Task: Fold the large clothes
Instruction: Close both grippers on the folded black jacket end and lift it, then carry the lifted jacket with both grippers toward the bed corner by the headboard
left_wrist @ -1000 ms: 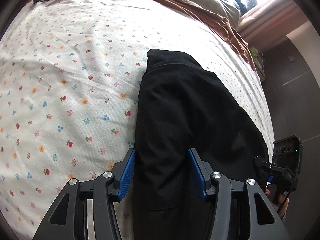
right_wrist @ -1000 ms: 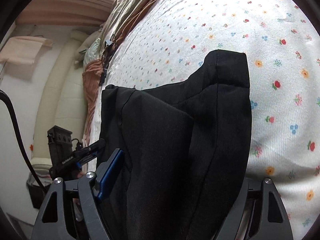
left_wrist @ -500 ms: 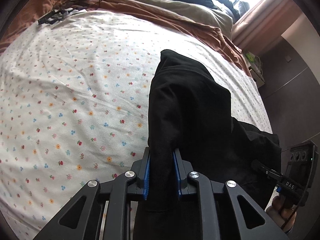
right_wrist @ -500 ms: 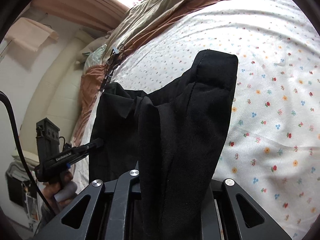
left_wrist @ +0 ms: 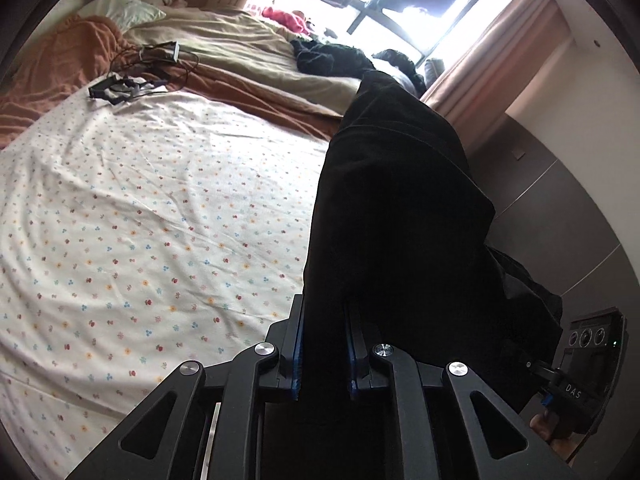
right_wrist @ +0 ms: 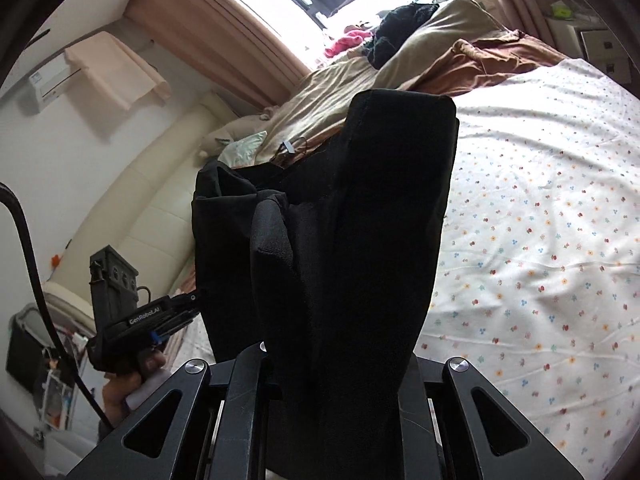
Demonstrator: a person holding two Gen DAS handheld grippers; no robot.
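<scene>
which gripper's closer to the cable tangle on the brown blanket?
Left, as far as the views show. The cable tangle lies ahead-left of the left gripper, across open sheet. From the right gripper it sits behind the held black garment, mostly hidden.

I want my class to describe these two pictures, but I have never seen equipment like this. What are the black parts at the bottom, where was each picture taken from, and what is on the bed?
No robot here: a person holds a hand-held two-finger tool in each hand, with a camera on each looking along its fingers. One picture is from the left tool, the other from the right tool; each also shows the other tool held in a hand. Both tools are shut on the same black fabric garment, lifted above the white flower-print bedsheet. The jaws of both have just been closing, with the cloth between them. Farther back lie a brown blanket, a beige quilt and some black cables.
</scene>
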